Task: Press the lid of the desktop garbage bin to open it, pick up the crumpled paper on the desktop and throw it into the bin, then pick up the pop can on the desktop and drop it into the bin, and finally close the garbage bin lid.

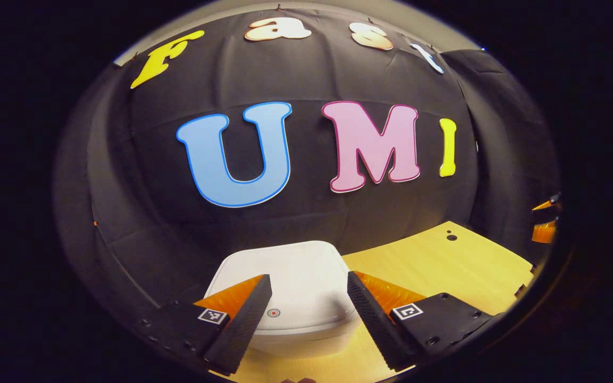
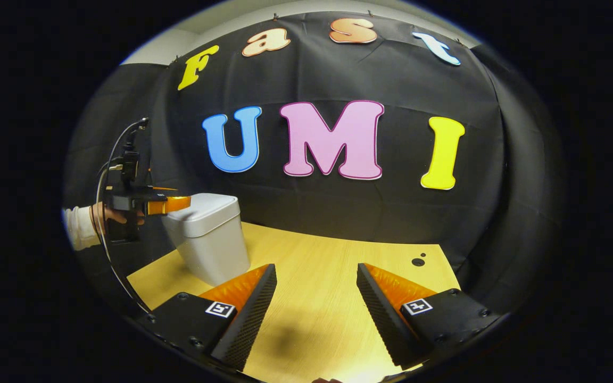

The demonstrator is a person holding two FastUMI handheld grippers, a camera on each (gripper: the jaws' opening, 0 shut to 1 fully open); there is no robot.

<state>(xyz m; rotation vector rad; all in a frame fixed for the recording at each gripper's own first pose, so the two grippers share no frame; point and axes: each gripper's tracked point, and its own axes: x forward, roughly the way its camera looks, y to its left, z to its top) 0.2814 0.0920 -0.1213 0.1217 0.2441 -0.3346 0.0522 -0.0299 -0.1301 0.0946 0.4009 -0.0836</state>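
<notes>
Now the left gripper (image 1: pixel 309 298) hangs with fingers apart over the closed white bin (image 1: pixel 290 287), low centre of its view, while the right gripper (image 2: pixel 317 298), also spread, waits above bare desk (image 2: pixel 333 255). Lid-pressing seems the step in hand (paper and can unseen); next calls for a downward push on the lid.

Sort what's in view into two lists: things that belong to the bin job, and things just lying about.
Belongs to the job:
- garbage bin, lid closed
- left tool, open, over the lid
- right tool, open, above the table

Just there:
- table, with small holes near its far corner
- hand holding the left tool
</notes>
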